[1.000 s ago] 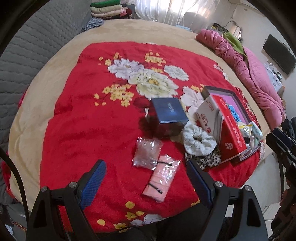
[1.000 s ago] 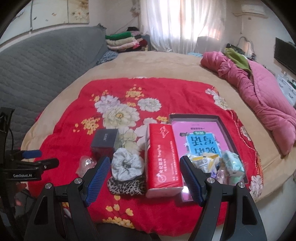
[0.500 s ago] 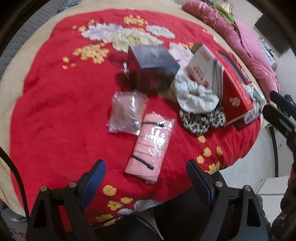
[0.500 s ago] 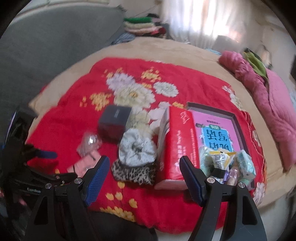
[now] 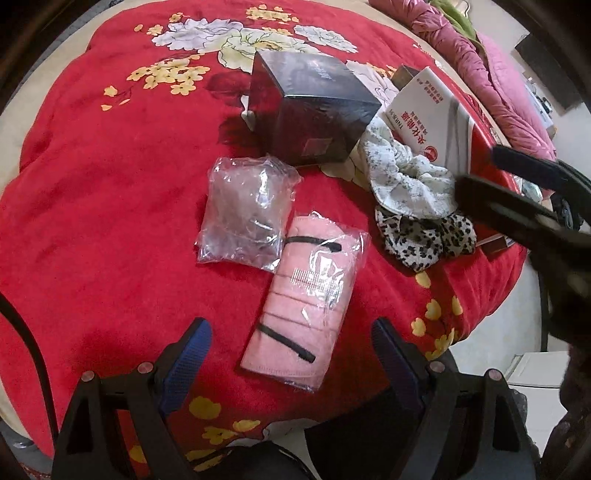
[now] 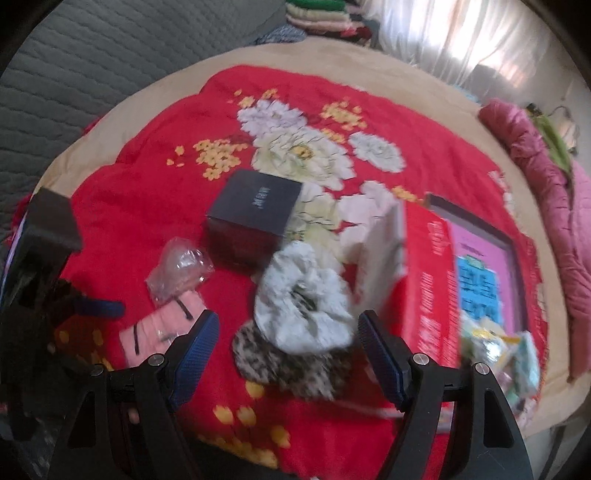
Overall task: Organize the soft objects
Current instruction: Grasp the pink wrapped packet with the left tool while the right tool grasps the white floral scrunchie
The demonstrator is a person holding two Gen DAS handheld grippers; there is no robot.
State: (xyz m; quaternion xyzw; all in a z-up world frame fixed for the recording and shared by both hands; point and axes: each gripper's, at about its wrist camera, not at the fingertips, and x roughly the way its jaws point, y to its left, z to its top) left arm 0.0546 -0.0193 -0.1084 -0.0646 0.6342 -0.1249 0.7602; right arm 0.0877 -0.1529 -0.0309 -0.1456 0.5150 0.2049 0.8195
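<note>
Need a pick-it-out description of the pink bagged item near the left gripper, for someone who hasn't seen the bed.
On the red floral blanket, find the dark box; nearer the camera lie two clear bags. The pink mask pack is the nearer one: flat pink folds, black ear loops, unlike the greyish crumpled bag touching it.

Both grippers lowered toward bed.
Left gripper now over pink packet; right gripper over white scrunchie, nearer blanket's front edge.

Bed against grey quilted headboard; bright sheer curtains behind.
</note>
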